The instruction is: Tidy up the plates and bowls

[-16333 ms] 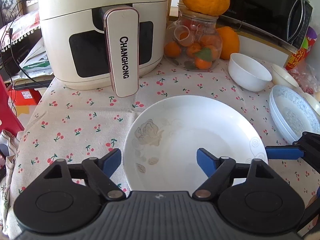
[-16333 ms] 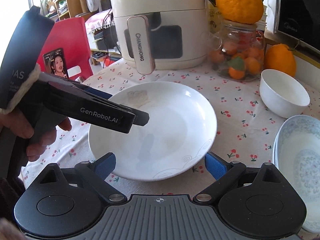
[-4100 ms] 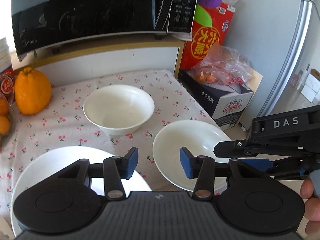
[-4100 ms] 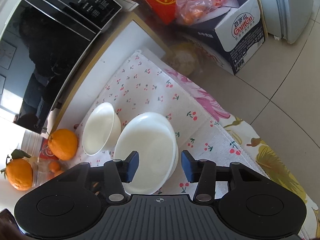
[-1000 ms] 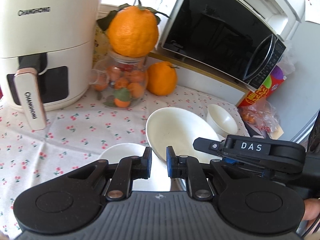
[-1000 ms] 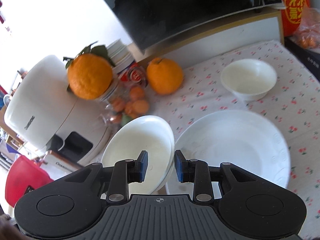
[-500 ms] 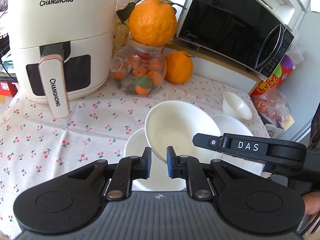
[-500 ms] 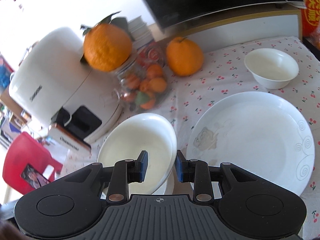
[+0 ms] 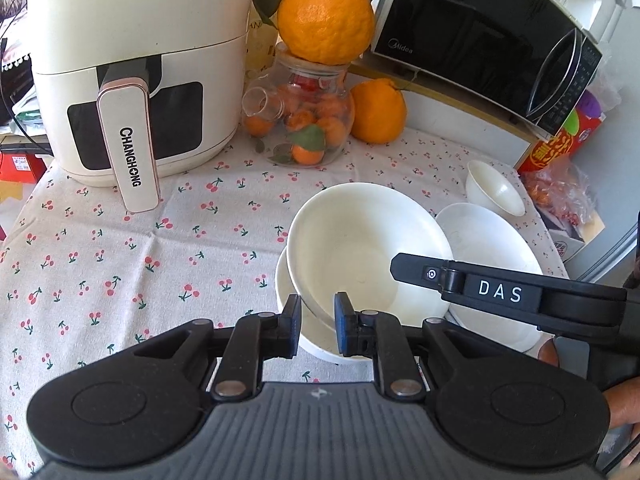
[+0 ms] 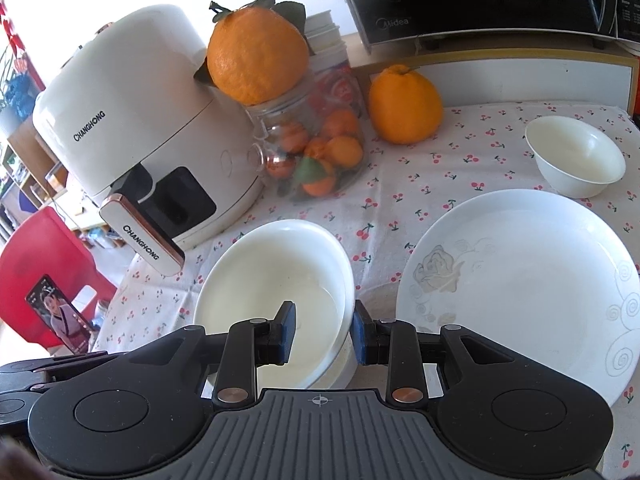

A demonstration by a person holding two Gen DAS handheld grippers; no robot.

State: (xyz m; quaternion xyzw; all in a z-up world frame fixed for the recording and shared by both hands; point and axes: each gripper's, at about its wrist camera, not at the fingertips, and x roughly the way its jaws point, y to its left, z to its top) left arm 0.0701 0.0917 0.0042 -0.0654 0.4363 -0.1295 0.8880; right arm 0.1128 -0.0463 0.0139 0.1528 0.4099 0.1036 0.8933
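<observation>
Both grippers, left (image 9: 316, 322) and right (image 10: 322, 330), clenched on tilted bowl (image 9: 360, 248) over lower bowl (image 9: 288, 300); small bowl (image 10: 576, 158) unstacked.

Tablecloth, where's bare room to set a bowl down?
The widest bare stretch of tablecloth lies left of the held bowl, in front of the air fryer. A narrower strip runs between the jar and the bowl. The right side is crowded: plate and small bowl.
</observation>
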